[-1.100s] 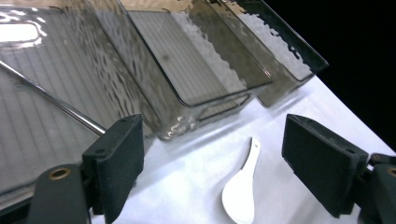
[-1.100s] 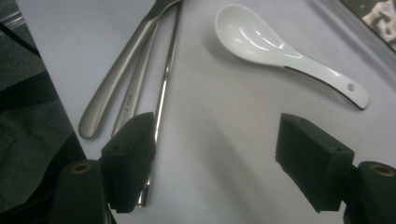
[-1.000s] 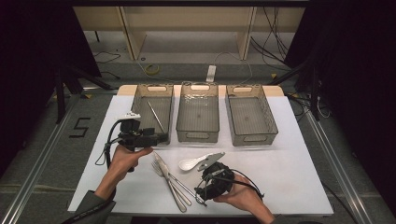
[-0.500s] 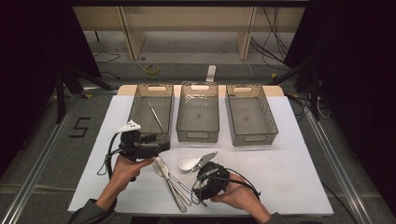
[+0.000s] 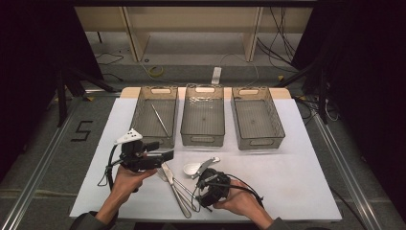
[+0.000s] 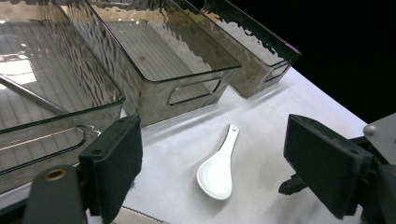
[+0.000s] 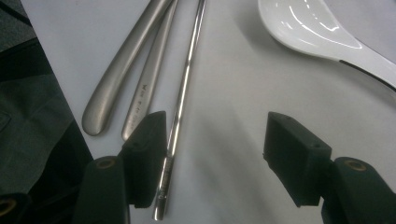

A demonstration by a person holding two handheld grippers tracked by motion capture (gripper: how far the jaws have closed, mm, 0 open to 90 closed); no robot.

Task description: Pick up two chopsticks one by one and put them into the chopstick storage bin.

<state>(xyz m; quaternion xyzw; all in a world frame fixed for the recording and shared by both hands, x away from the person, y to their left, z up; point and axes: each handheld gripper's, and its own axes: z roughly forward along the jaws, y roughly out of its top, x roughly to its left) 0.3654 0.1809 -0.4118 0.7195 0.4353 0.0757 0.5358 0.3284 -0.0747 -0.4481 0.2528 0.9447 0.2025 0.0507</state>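
Note:
My right gripper (image 5: 202, 182) hovers low over a bundle of metal cutlery (image 5: 176, 189) on the white table cover. Its jaws (image 7: 215, 130) are open and have just been closing. A metal chopstick (image 7: 184, 88) lies just inside the left pad, untouched, and two flat handles (image 7: 126, 70) lie beside it. A white ceramic spoon (image 5: 194, 167) rests just beyond. My left gripper (image 5: 167, 155) is open above the cutlery's far end. In its own view the white spoon (image 6: 217, 170) lies on the cover beyond and between its wide-apart pads (image 6: 114, 161).
Three clear grey bins stand in a row at the back: the left bin (image 5: 143, 103) with one chopstick (image 5: 160, 120) in it, the middle bin (image 5: 203, 139), the right bin (image 5: 258, 141). The table's near edge lies just under my hands.
My left gripper has come nearer to the person and a little right, down toward the cutlery. The right hand has stayed in place, with its jaws narrower.

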